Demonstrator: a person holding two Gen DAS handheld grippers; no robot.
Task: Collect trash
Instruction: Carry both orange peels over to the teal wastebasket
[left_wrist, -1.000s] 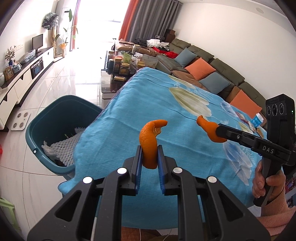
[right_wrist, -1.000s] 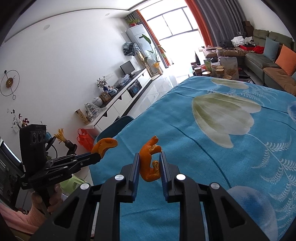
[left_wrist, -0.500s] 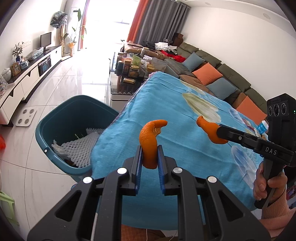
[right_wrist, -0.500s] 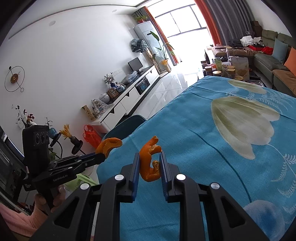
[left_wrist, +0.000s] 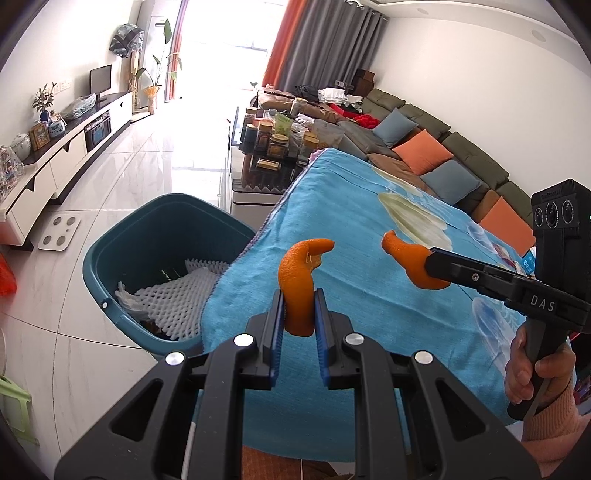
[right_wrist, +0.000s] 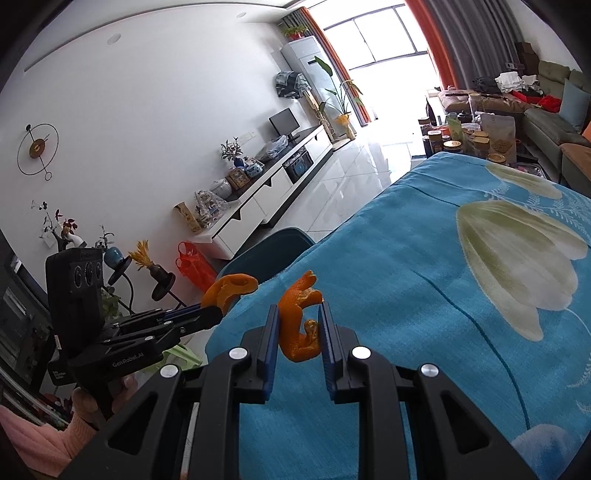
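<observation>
My left gripper (left_wrist: 299, 314) is shut on a curled strip of orange peel (left_wrist: 301, 273) and hangs over the near left corner of the blue floral tablecloth (left_wrist: 369, 236). To its right my right gripper (left_wrist: 430, 264) pinches a second orange peel (left_wrist: 406, 254). In the right wrist view that gripper (right_wrist: 298, 330) grips the twisted peel (right_wrist: 299, 325), with the left gripper (right_wrist: 218, 308) and its peel (right_wrist: 231, 288) off to the left. A teal trash bin (left_wrist: 122, 254) stands on the floor left of the table, holding white foam netting (left_wrist: 177, 295).
A low table of jars (left_wrist: 280, 140) stands beyond the tablecloth's far end. A long sofa with orange and blue cushions (left_wrist: 436, 155) runs along the right. A white TV cabinet (left_wrist: 55, 162) lines the left wall; a scale (left_wrist: 59, 232) lies on the tiled floor.
Both grippers have drifted toward the table's left edge with their peels still gripped; the teal bin now shows larger and nearer the middle of the left wrist view.
</observation>
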